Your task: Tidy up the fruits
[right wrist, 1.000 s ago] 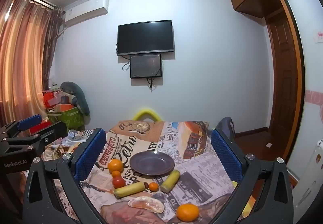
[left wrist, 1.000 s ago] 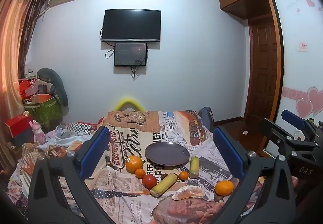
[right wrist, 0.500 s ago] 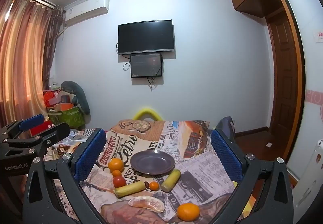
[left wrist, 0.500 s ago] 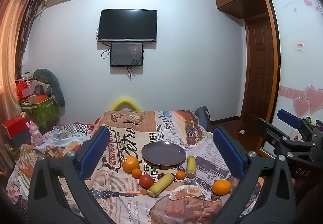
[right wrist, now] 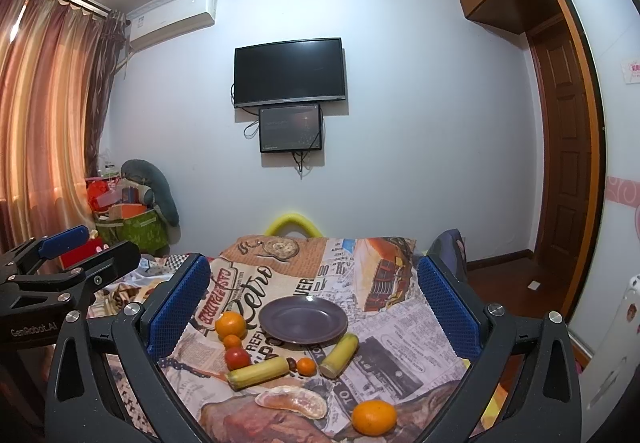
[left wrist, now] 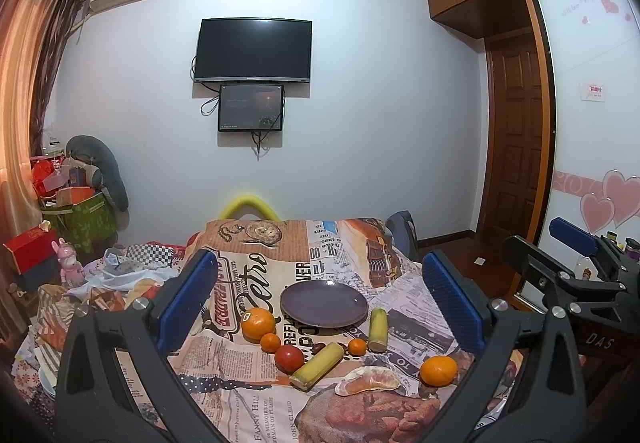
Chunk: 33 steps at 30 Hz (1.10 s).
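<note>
plate (left wrist: 324, 303) behind fruits, peeled segment (left wrist: 368, 381) nearest

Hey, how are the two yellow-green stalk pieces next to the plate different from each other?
The near stalk piece looks longer than the far stalk piece. The near one lies almost crosswise beside the red fruit; the far one angles up toward the plate, its upper end close to the rim. The near one sits left, the far one right, with a small orange between them. Both are yellow-green cylinders lying flat on the printed cloth.

Small dark object (right wrist: 292, 364) behind the banana piece (right wrist: 258, 372), too small to identify.
</note>
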Each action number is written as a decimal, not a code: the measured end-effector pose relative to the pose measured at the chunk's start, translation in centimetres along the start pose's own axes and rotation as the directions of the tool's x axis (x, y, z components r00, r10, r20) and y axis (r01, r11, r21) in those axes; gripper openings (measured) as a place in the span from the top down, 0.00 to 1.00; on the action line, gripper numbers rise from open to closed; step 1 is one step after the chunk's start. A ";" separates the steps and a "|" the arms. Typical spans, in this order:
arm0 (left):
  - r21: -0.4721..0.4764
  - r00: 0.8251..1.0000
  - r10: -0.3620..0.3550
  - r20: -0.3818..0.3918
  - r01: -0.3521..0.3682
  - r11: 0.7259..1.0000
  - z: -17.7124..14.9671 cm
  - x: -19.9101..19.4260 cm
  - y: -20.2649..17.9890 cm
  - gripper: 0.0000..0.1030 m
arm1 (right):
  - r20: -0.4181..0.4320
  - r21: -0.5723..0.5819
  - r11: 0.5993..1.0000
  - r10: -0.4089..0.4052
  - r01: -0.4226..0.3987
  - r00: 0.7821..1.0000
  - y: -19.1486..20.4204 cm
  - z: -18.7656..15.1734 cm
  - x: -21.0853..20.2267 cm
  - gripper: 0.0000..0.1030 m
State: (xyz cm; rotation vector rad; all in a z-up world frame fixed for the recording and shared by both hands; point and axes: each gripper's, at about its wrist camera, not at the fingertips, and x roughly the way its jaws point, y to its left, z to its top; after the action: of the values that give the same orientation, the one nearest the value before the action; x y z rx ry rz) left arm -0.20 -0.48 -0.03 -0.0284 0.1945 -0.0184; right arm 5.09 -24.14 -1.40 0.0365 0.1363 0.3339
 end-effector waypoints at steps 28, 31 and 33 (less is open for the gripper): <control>-0.005 1.000 -0.011 0.012 0.011 1.000 0.0 0.2 -0.5 0.00 | 0.000 0.001 1.000 0.008 -0.008 1.000 -0.3 0.1 -0.1 0.00; -0.006 1.000 -0.013 0.016 0.013 1.000 0.1 -0.1 -0.3 0.00 | -0.001 -0.002 1.000 0.006 -0.006 1.000 -0.3 0.2 -0.1 0.00; -0.007 1.000 -0.014 0.017 0.014 1.000 0.1 -0.3 -0.1 0.00 | -0.001 0.000 1.000 0.007 -0.007 1.000 -0.3 0.2 -0.1 0.00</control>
State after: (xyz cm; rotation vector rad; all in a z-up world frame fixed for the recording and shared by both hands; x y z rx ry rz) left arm -0.43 -0.57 0.15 -0.0370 0.1773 -0.0315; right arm 5.18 -24.47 -1.22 0.0366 0.1367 0.3413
